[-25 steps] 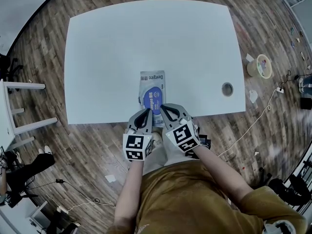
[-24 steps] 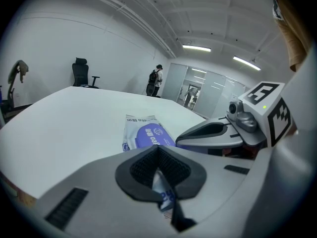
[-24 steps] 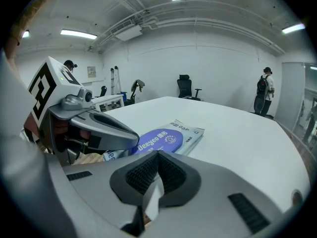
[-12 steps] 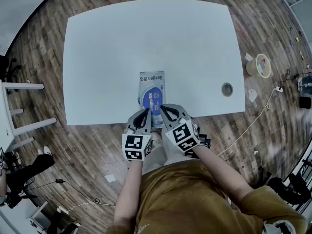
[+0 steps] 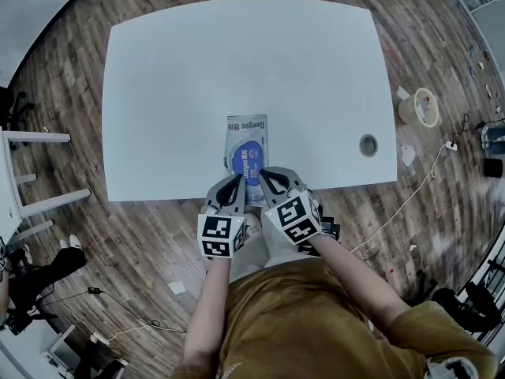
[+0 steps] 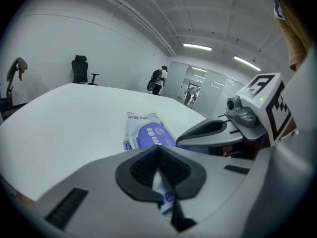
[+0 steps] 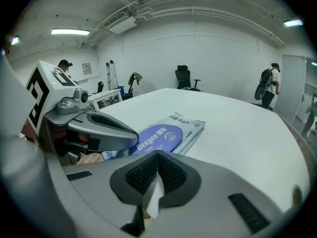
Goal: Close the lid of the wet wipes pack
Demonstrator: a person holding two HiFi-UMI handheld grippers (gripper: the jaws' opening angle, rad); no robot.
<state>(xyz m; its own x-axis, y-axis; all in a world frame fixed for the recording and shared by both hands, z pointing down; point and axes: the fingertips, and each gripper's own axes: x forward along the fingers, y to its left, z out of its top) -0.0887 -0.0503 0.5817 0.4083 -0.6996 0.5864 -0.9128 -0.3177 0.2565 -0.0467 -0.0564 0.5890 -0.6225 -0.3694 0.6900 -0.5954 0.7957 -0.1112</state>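
The wet wipes pack (image 5: 247, 152) lies flat on the white table (image 5: 173, 85), close to its near edge, with the blue oval lid (image 5: 248, 161) down flat on top. My left gripper (image 5: 237, 181) and right gripper (image 5: 263, 175) sit side by side at the pack's near end, both shut with nothing between the pads. In the left gripper view the pack (image 6: 143, 133) lies just beyond my left gripper (image 6: 159, 163), and the right gripper (image 6: 210, 129) reaches in from the right. From the right gripper view the lid (image 7: 161, 136) shows ahead of my right gripper (image 7: 158, 168).
A round cable hole (image 5: 368, 144) sits in the table at the right. On the wood floor lie a tape roll (image 5: 419, 106) and a white cable (image 5: 410, 202). A white bench (image 5: 20, 180) stands at the left. An office chair (image 6: 79, 71) and people stand far off.
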